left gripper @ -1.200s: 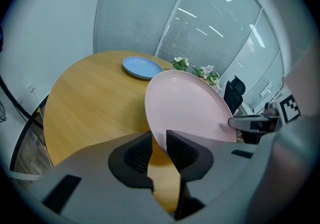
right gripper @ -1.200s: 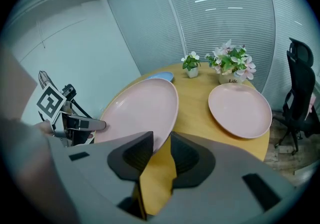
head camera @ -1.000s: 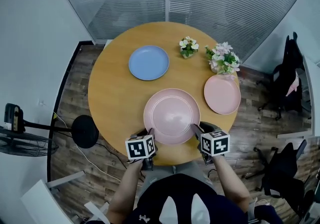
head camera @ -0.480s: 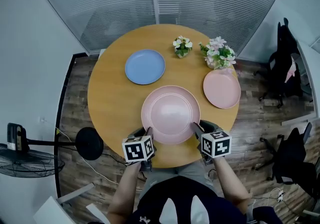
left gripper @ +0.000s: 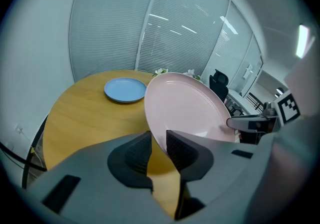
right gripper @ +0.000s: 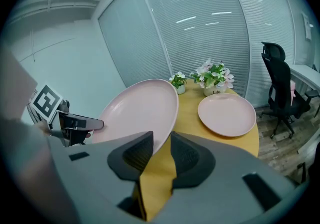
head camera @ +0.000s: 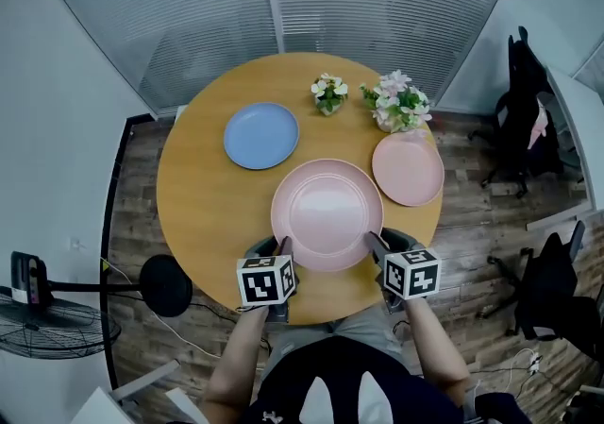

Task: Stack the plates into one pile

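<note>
Large pink plate (head camera: 327, 214): held over the table (head camera: 198, 195) towards 6 o'clock, between both grippers.
Left gripper (left gripper: 159, 148): jaws clamped on the plate's rim at 8 o'clock.
Right gripper (right gripper: 162, 150): jaws clamped on the rim at 4 o'clock.
Blue plate (head camera: 260, 135): on the table at 10 o'clock.
Small pink plate (head camera: 408, 167): on the table at 2 o'clock.

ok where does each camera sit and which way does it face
Head view: on the person's head, steeply down at the round table; forearms, left tool, right tool show.
Left gripper view: on the left tool, toward the blue plate; its jaws grip the big pink plate.
Right gripper view: on the right tool, toward the flowers; its jaws grip that plate too.
Shared: the big pink plate.
</note>
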A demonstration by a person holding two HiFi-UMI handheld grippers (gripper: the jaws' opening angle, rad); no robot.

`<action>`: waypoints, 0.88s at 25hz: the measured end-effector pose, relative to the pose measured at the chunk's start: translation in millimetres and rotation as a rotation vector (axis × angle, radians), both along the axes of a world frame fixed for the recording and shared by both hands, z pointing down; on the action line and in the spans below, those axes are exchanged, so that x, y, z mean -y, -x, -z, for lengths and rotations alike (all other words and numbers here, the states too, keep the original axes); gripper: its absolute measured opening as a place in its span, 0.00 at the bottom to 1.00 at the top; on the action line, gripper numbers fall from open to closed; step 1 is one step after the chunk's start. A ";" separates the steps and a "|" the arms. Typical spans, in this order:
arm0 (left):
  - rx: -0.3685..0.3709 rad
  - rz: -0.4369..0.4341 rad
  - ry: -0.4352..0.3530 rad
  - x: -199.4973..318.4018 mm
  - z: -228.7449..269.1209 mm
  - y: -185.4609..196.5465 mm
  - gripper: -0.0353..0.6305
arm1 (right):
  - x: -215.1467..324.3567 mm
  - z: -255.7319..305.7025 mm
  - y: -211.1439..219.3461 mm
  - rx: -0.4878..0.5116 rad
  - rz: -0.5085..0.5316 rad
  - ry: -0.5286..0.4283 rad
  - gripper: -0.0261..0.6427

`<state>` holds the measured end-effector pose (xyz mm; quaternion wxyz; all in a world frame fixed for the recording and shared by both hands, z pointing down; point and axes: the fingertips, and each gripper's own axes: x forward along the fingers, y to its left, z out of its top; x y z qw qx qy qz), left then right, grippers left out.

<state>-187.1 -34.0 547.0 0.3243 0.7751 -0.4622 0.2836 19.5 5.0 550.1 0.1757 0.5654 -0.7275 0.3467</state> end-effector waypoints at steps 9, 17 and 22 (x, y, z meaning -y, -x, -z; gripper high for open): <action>-0.009 -0.023 -0.029 23.3 13.7 -52.8 0.19 | 18.9 4.7 -52.3 0.002 -0.041 0.006 0.21; -0.017 -0.037 -0.026 38.5 16.9 -104.8 0.19 | 31.8 9.4 -104.0 -0.008 -0.052 0.009 0.21; -0.010 -0.042 -0.015 46.2 15.7 -131.9 0.19 | 38.7 9.3 -131.0 -0.005 -0.065 0.018 0.21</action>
